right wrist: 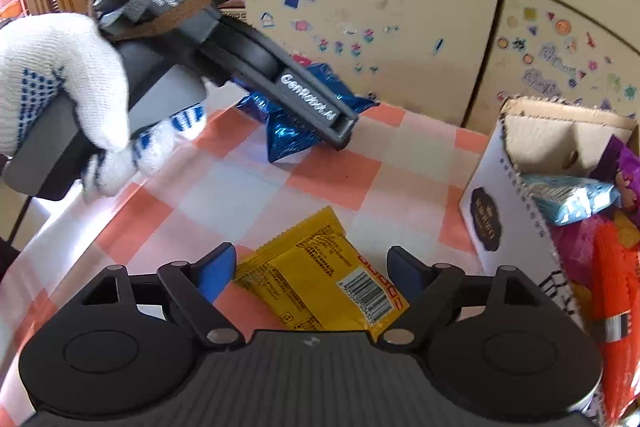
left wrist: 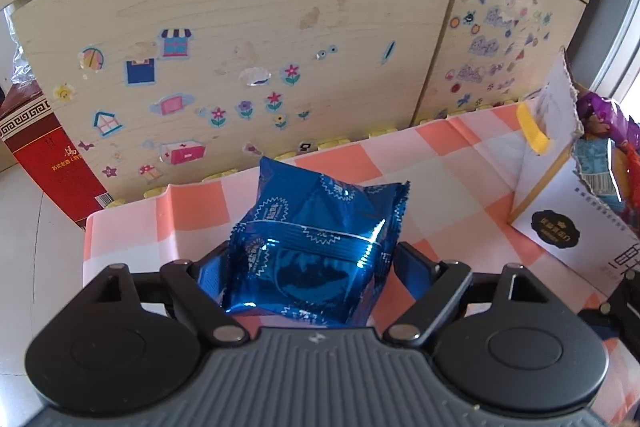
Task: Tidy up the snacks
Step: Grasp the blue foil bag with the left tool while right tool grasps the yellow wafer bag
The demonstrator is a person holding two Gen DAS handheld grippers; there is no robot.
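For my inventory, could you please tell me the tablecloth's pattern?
Orange-pink and white checks on the tablecloth; clearest in the right wrist view.

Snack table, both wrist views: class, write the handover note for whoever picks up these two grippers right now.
Left gripper: jaws apart around the blue foil packet, which lies on the checked cloth; no pads visibly pressing.
Right gripper: open over the yellow packet, not gripping.
Cardboard box, at the right, already holds several snacks.
Left to do: grip both packets and put them in the box.
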